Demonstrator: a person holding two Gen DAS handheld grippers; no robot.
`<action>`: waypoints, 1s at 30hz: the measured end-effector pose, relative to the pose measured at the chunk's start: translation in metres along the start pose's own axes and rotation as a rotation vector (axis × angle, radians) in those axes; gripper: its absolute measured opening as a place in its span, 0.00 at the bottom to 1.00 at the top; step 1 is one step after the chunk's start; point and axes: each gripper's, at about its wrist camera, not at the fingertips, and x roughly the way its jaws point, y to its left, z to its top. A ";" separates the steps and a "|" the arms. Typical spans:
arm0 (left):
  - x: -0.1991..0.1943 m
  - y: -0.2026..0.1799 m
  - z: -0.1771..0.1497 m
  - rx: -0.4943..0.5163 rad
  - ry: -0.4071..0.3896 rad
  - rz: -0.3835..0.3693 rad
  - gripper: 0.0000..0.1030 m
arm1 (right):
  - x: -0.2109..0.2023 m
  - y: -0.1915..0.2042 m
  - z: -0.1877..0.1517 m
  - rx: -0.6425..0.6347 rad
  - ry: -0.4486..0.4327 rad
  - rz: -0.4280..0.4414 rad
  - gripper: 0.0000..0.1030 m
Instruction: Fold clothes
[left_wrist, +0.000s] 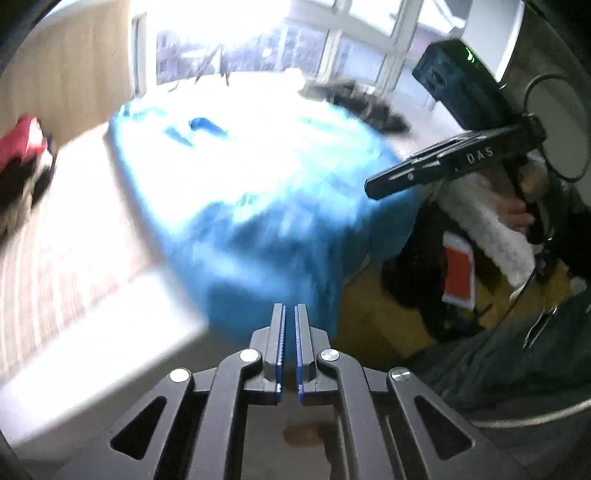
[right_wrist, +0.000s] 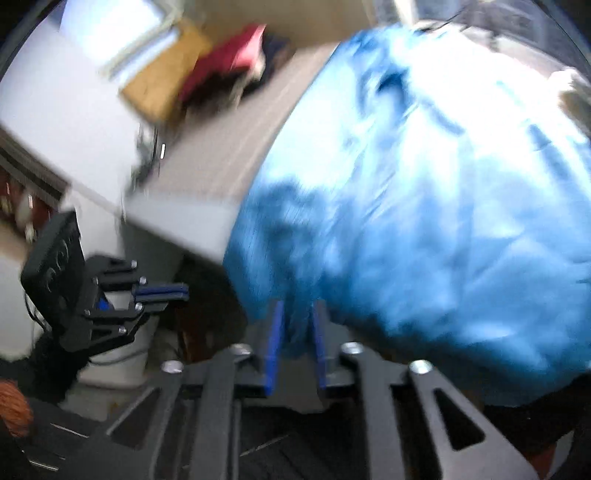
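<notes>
Soft, limp bright-blue fabric garment bunches between the part-open right gripper pads, grip unconfirmed; left gripper closed empty just short of its hem, the best hold.

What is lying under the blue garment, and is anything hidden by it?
The blue garment lies spread over a light table, with its near edge hanging past the table's front. The tabletop beneath it is covered, so whether anything else lies under the cloth cannot be seen.
</notes>
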 end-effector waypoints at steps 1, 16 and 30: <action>-0.004 -0.002 0.011 0.032 -0.025 0.013 0.06 | -0.018 -0.011 0.004 0.006 -0.041 -0.046 0.32; 0.098 -0.145 0.112 0.163 -0.005 -0.056 0.27 | -0.150 -0.228 0.035 0.172 -0.210 -0.386 0.32; 0.257 -0.248 0.197 0.001 0.121 0.225 0.34 | -0.091 -0.331 0.127 0.010 -0.094 -0.181 0.38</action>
